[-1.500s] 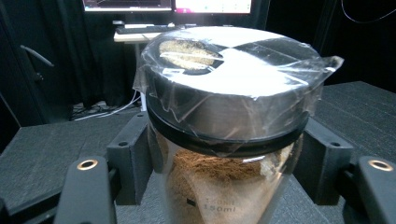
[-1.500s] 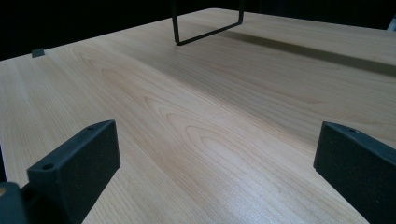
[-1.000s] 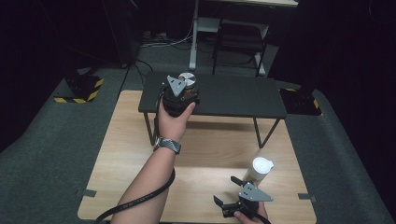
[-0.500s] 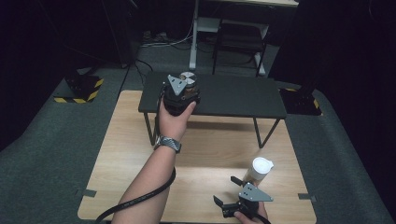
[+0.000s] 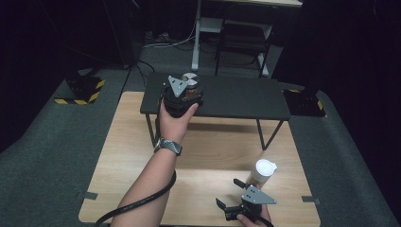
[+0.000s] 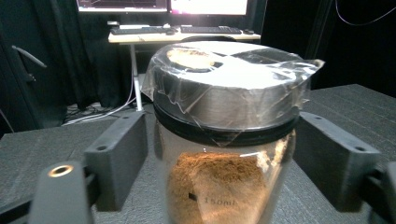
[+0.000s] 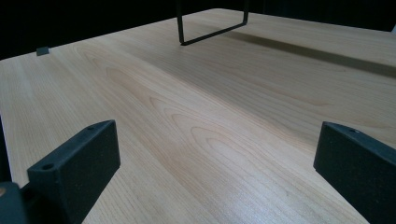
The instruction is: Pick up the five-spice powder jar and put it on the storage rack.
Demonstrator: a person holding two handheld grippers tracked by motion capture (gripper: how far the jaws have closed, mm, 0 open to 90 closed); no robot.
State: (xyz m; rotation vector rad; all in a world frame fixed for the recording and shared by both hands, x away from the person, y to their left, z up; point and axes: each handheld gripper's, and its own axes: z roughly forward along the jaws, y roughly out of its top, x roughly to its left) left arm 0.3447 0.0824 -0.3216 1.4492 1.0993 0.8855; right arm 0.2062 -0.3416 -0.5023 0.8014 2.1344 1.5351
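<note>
A glass jar is seen standing on the dark raised shelf, near its left end, above the wooden counter. The jar is clear-walled and holds a brown powder, filled to roughly half of what is visible; a small printed mark reading 150ml is made out low on the glass. It is capped by a silver metal lid with a black ring at its base, and the lid is wrapped in crinkled clear film. From above, the lid top is shown as a round, segmented silver face.

The left gripper is held up at the shelf, and its fingers are spread on either side of the jar. A narrow gap is seen on the left side; on the right side contact cannot be told. No firm grip is shown.

The right gripper is kept low at the near edge of the counter, in the person's right hand. Its fingers are parted wide, with nothing but bare wood grain between them. A white lidded cup is seen standing just beyond it on the counter.

A watch is worn on the left wrist, and a black cable is trailed along the forearm.
</note>
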